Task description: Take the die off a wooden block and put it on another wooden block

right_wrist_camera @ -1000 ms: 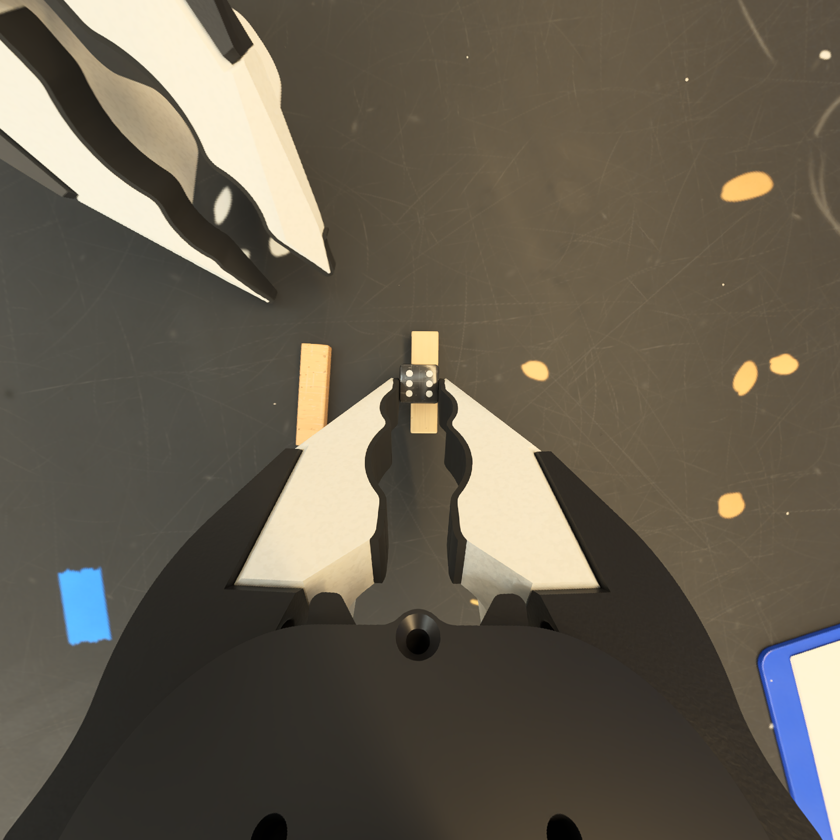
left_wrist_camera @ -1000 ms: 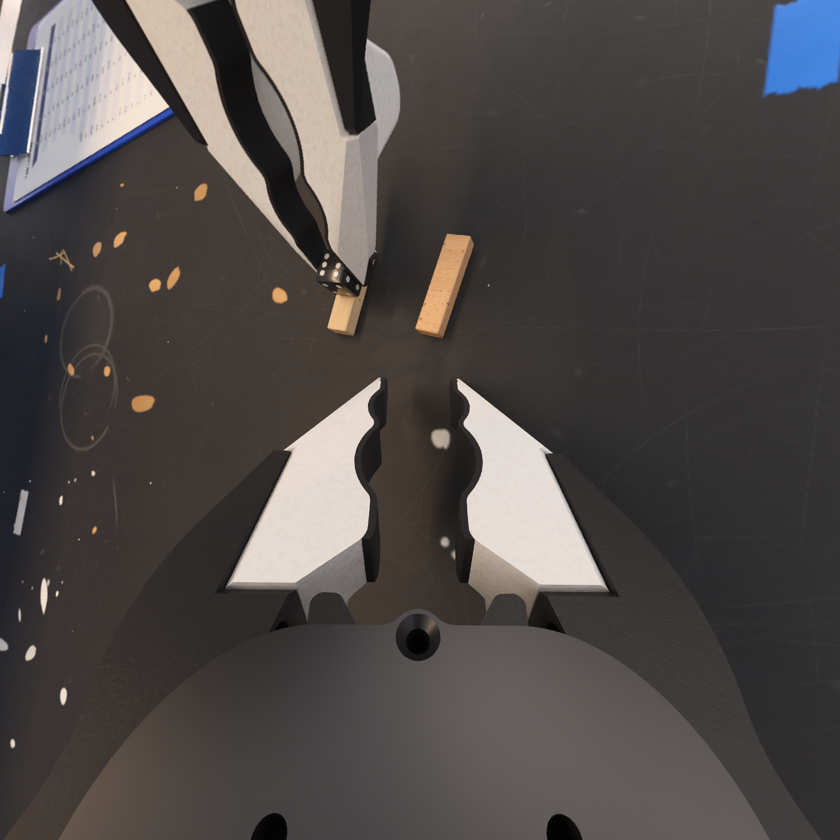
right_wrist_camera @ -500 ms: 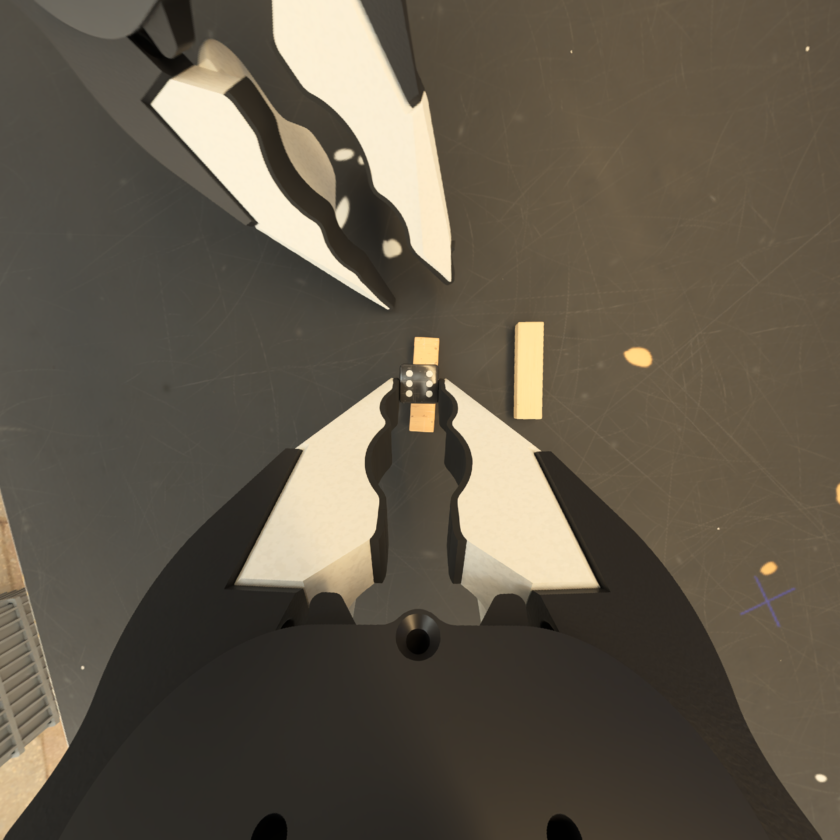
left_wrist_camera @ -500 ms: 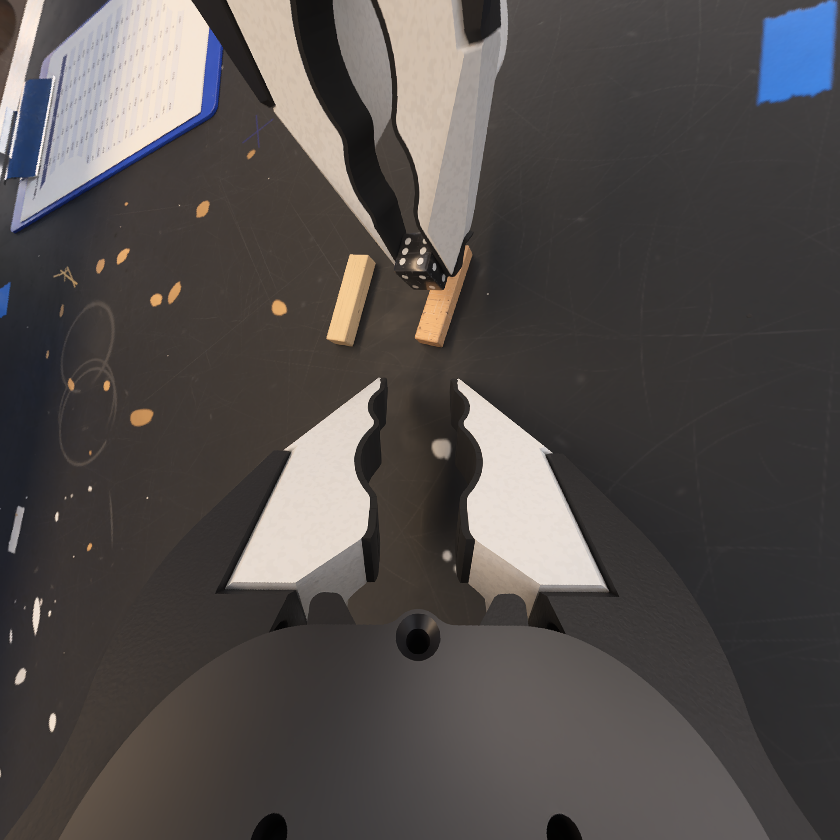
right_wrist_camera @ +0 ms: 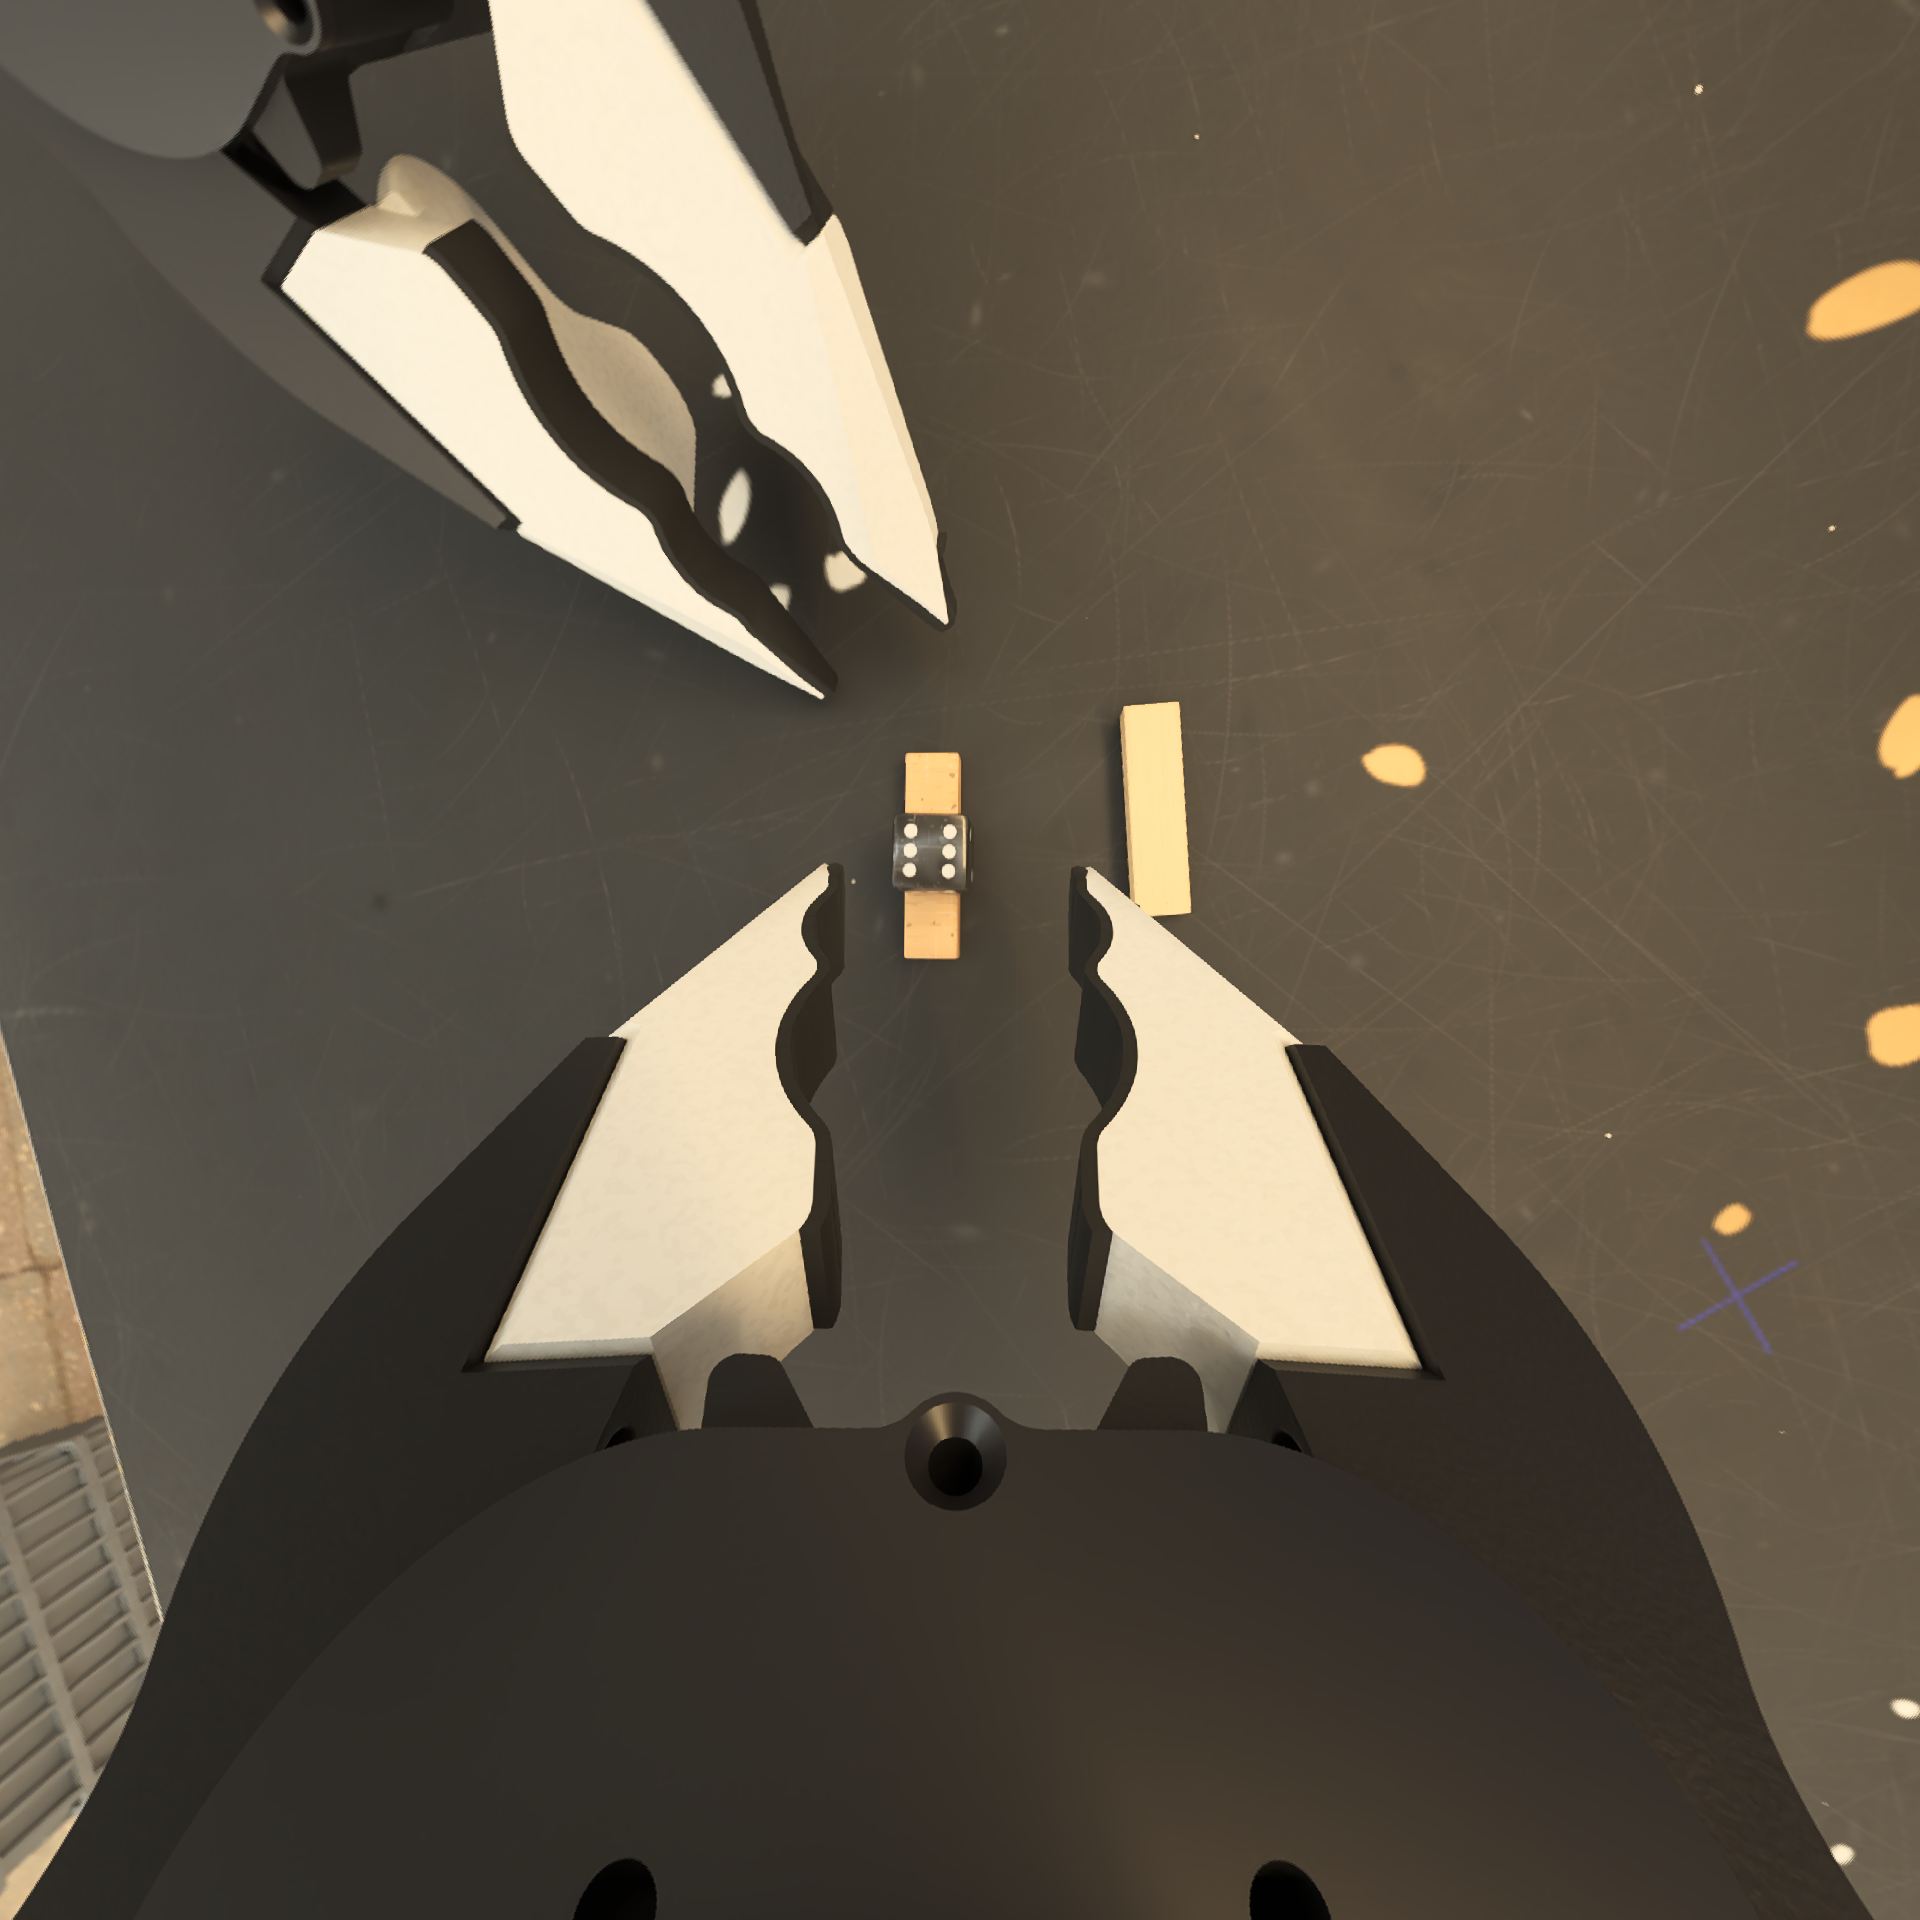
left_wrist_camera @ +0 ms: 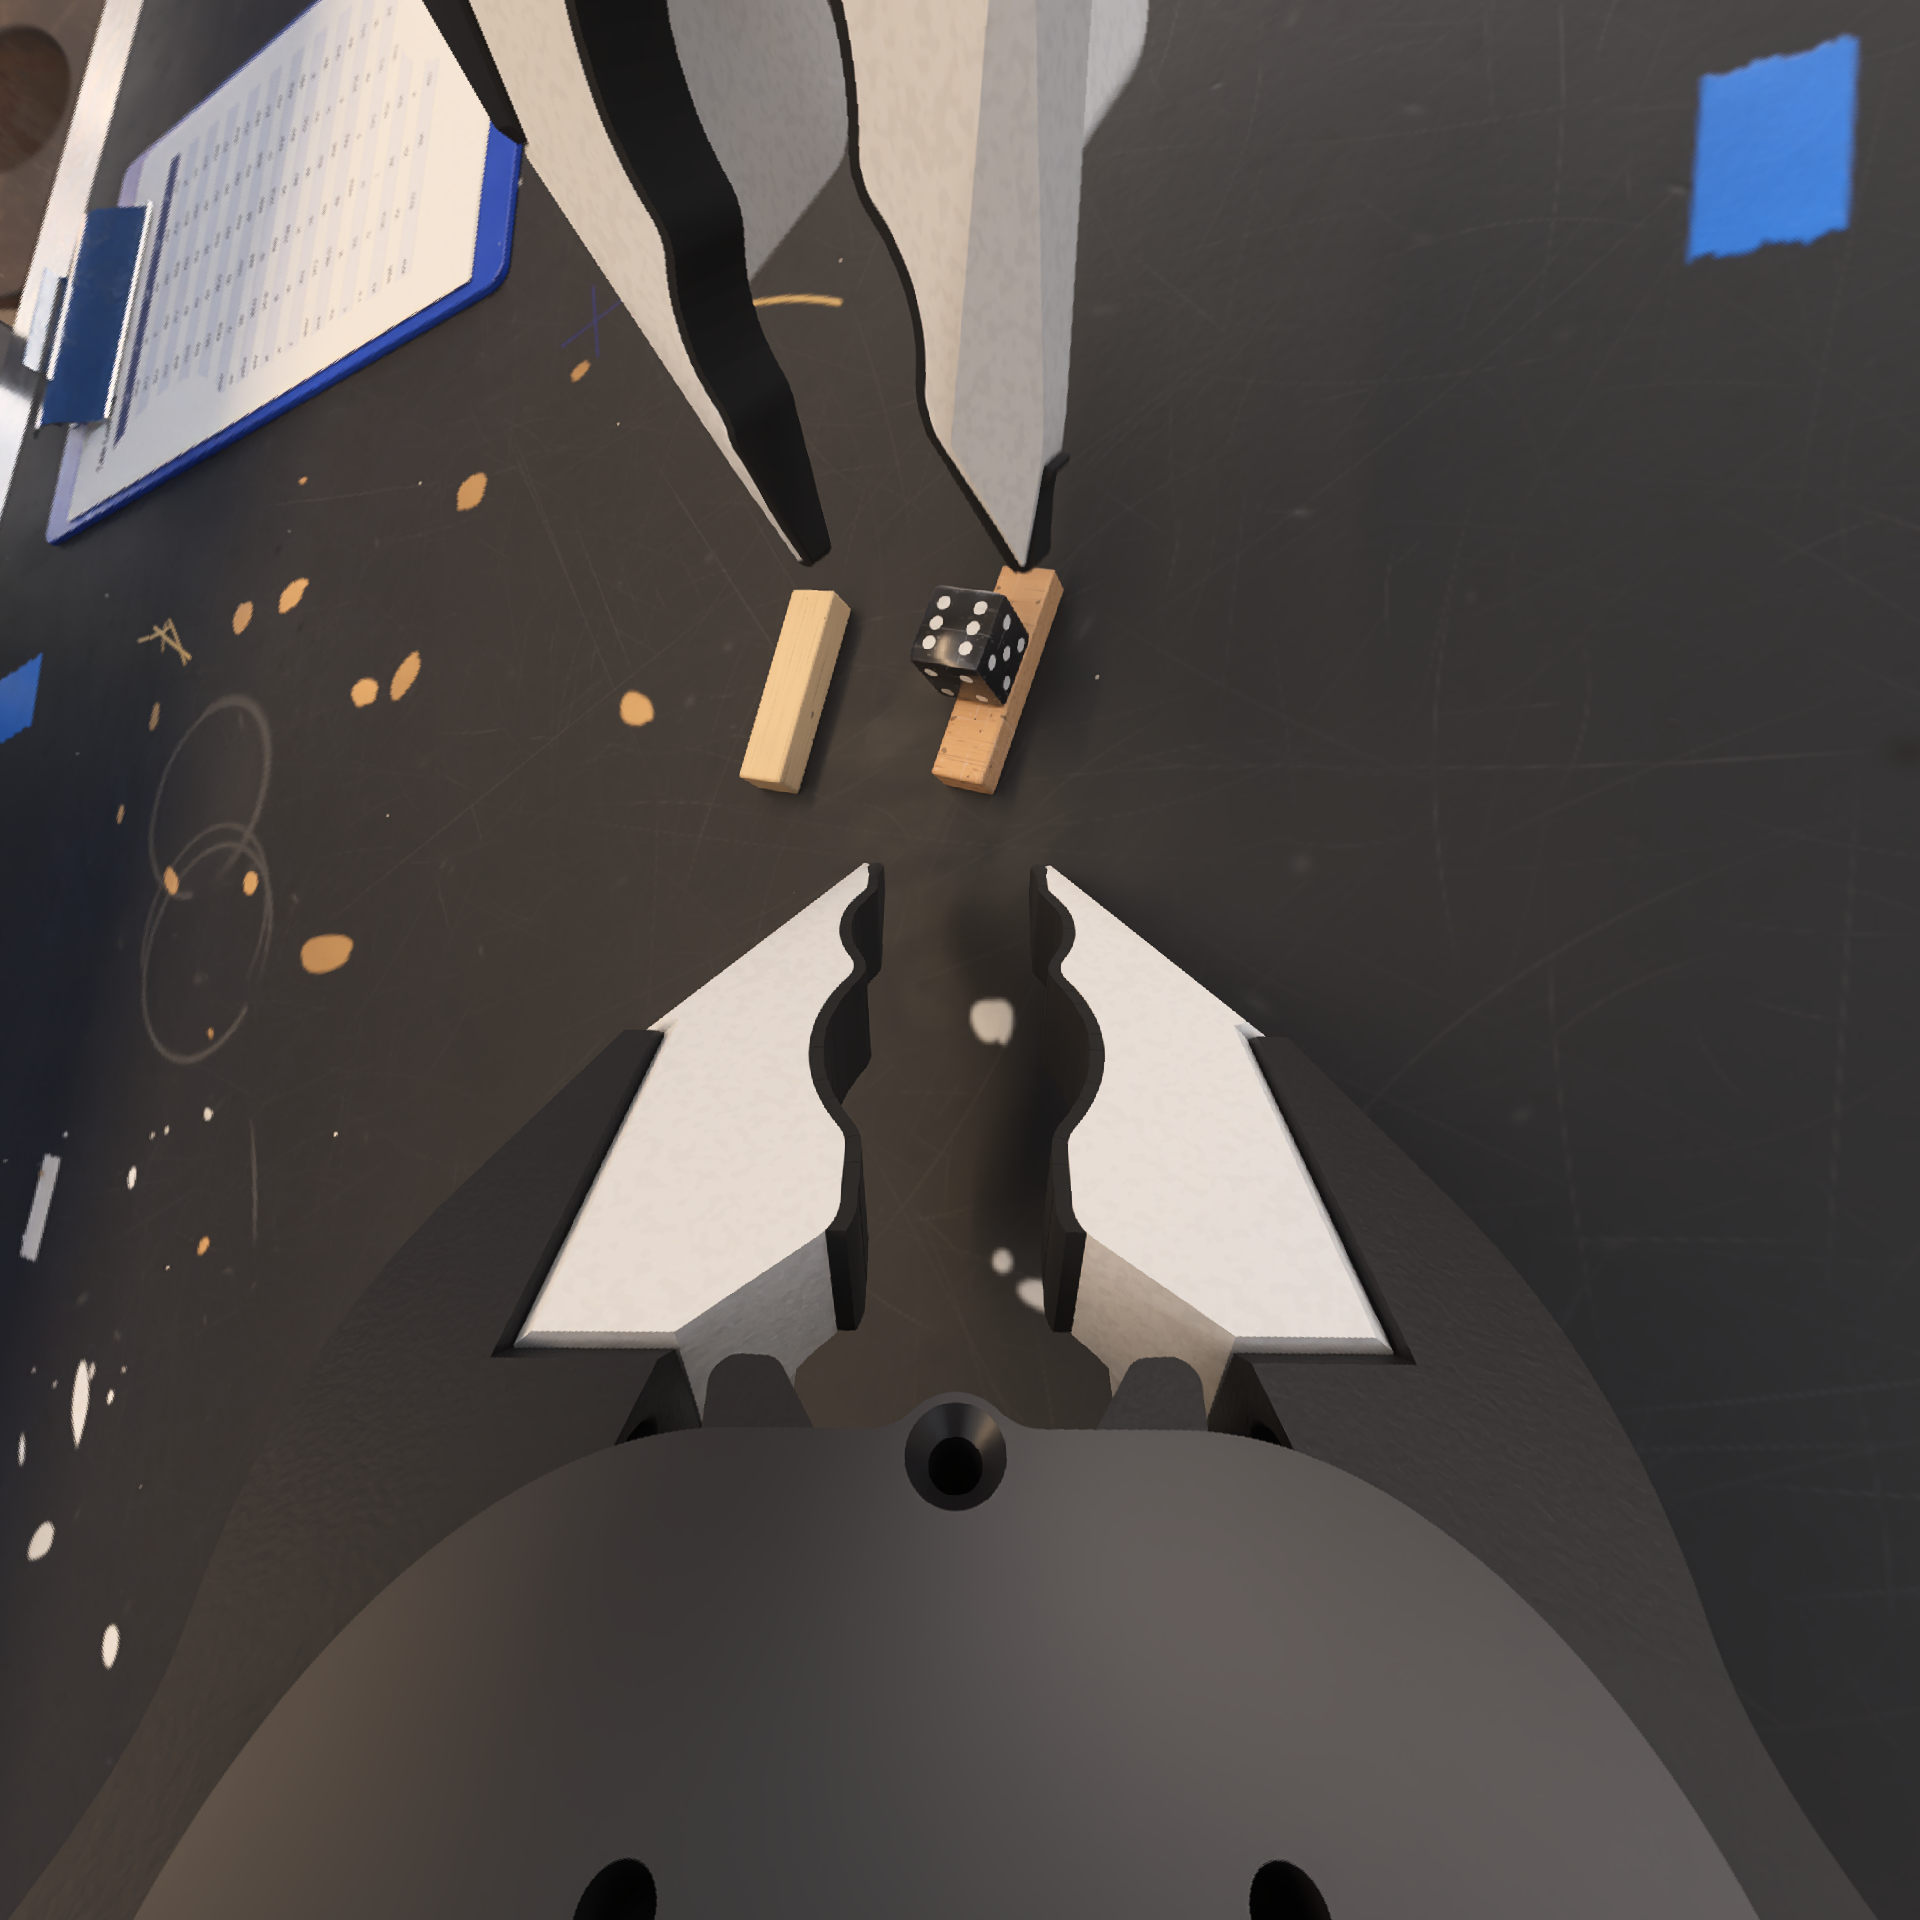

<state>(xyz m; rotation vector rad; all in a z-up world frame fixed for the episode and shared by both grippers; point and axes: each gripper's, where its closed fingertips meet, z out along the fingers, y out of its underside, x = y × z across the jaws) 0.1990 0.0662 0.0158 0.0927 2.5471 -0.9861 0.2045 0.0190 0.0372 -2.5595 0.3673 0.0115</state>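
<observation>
Now, from left to right: my left gripper [left_wrist_camera: 954, 883] idles, jaws slightly parted and empty; the pale block [left_wrist_camera: 795, 689] is bare; my right gripper [right_wrist_camera: 954, 883] has just spread wide, leaving the die [right_wrist_camera: 930, 852] on the darker block [right_wrist_camera: 933, 774]. Placement looks done.

Left wrist view: black white-pipped die [left_wrist_camera: 968, 644] is sitting on the darker tan wooden block [left_wrist_camera: 995, 686], overhanging its left edge, at frame centre-upper. Paler rectangular wooden block [left_wrist_camera: 795, 690] is lying just left of it, apart, roughly parallel. White-fingered right gripper [left_wrist_camera: 920, 551] is hanging above both from the top edge, its tips straddling the gap above the die. Black-bodied left gripper [left_wrist_camera: 954, 883] is filling the bottom, below the blocks. Blue clipboard with paper [left_wrist_camera: 281, 249] is lying upper left; blue tape square [left_wrist_camera: 1771, 161] upper right, all on the dark scratched tabletop [left_wrist_camera: 1455, 727].

Right wrist view: die [right_wrist_camera: 930, 852] is sitting mid-block, centre; paler block [right_wrist_camera: 1155, 808] right of it.
</observation>
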